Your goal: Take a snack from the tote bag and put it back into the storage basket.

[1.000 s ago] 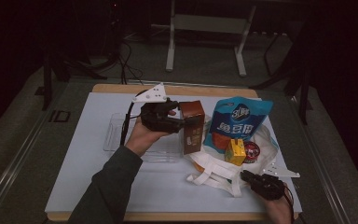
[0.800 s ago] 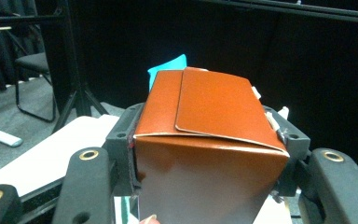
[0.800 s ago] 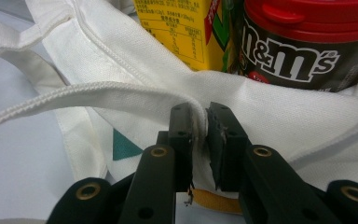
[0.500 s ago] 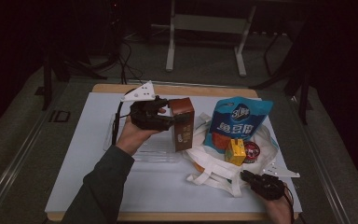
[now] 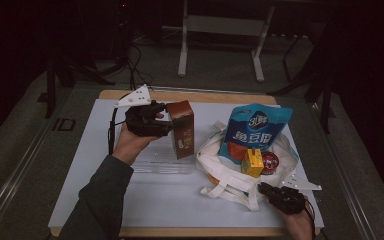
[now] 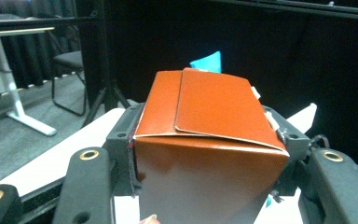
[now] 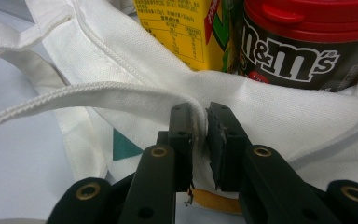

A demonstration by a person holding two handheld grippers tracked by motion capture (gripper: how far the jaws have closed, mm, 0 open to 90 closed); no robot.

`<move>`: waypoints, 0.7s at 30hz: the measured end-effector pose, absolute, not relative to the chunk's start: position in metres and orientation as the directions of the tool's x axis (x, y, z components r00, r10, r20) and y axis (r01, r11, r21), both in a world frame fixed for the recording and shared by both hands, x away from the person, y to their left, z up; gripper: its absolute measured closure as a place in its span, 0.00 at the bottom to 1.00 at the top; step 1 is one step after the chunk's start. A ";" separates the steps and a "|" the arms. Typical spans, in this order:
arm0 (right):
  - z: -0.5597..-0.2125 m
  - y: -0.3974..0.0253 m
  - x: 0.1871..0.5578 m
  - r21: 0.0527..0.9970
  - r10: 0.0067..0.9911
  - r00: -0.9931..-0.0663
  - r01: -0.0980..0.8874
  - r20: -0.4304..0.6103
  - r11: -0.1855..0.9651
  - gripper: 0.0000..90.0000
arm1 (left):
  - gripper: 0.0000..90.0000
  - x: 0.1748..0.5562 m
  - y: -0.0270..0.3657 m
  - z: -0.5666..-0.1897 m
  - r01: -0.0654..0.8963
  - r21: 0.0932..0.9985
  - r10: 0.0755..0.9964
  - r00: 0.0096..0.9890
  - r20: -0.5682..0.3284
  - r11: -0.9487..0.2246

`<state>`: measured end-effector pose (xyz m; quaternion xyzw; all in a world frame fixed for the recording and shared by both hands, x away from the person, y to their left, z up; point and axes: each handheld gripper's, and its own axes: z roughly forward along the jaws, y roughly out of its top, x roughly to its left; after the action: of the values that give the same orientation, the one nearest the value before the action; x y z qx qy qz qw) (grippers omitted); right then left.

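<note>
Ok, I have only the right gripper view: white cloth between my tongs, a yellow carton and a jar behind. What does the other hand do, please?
Observer: The left tongs hold a brown box upright, left of the white bag and over a clear tray.
Operator: Is that grip firm?
Observer: It looks so. The jaws press on two opposite sides of the box, near its top.
Operator: What else is in the bag?
Observer: A tall blue pouch stands at its far side.

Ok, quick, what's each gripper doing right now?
Left gripper: closed on the brown carton.
Right gripper: closed on the white tote bag rim.
</note>
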<state>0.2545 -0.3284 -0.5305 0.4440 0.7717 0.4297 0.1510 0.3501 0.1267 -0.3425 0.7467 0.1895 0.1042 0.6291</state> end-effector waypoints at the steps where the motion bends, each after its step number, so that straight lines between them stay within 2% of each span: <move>1: -0.531 -0.328 0.254 0.797 0.815 -0.560 0.555 0.148 0.236 0.89 | 0.47 0.350 0.129 -0.343 0.153 0.979 0.419 0.904 -0.083 -0.138; 21: -0.531 -0.329 0.254 0.796 0.815 -0.559 0.558 0.153 0.234 0.89 | 0.47 0.358 0.183 -0.354 0.162 0.958 0.510 0.860 -0.018 -0.238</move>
<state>0.2542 -0.3286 -0.5306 0.4453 0.7711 0.4301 0.1491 0.3576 0.1832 -0.3543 0.7722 0.2175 0.1509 0.5777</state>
